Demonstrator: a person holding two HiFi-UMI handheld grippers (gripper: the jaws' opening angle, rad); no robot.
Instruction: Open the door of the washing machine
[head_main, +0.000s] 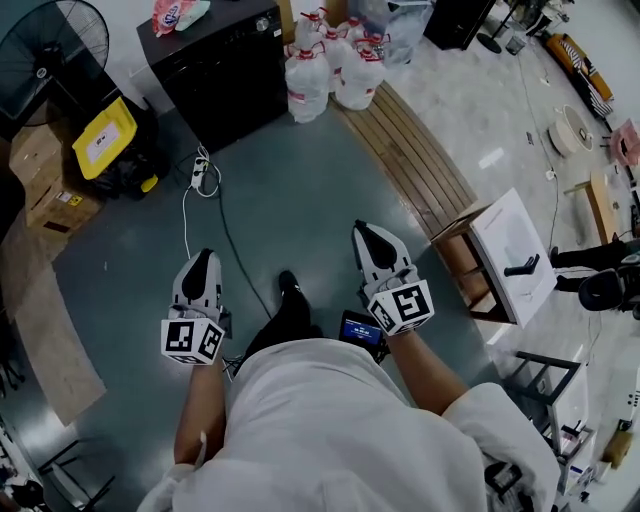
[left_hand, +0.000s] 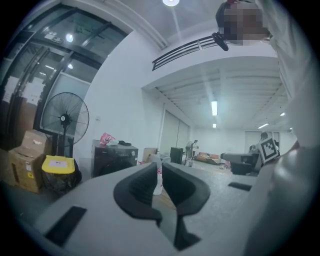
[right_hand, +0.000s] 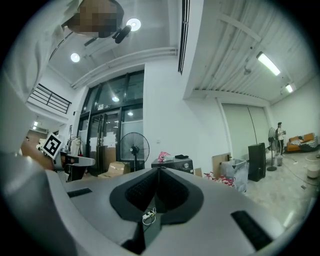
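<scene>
The person's white shirt (head_main: 330, 420) is filling the bottom of the head view, and both forearms are reaching forward from it, each hand gripping a grey gripper with a marker cube at its rear. The left gripper (head_main: 203, 256) is pointing ahead over the dark grey floor (head_main: 290, 200). In the left gripper view its jaws are standing a narrow slit apart with nothing between them; only a distant water bottle is showing through the gap. The right gripper (head_main: 368, 233) is pointing the same way, and in the right gripper view its jaw tips are meeting, clamped on nothing.

The washing machine (head_main: 215, 70) is standing at the far side of the floor, against the white wall, well apart from both grippers. It is a black front-loading box with a small round knob near its top front corner. A pink bag (head_main: 175, 14) is lying on its lid. In the left gripper view its dark front is showing a faint round door that is looking flush with the cabinet, closed.

A cluster of large water bottles (head_main: 330, 70) is sitting just beside the machine. A standing fan (head_main: 50, 40) and a yellow-topped black bundle (head_main: 105, 135) are standing on its other side. A white power strip (head_main: 200, 172) is lying on the floor between the machine and the left gripper.
</scene>
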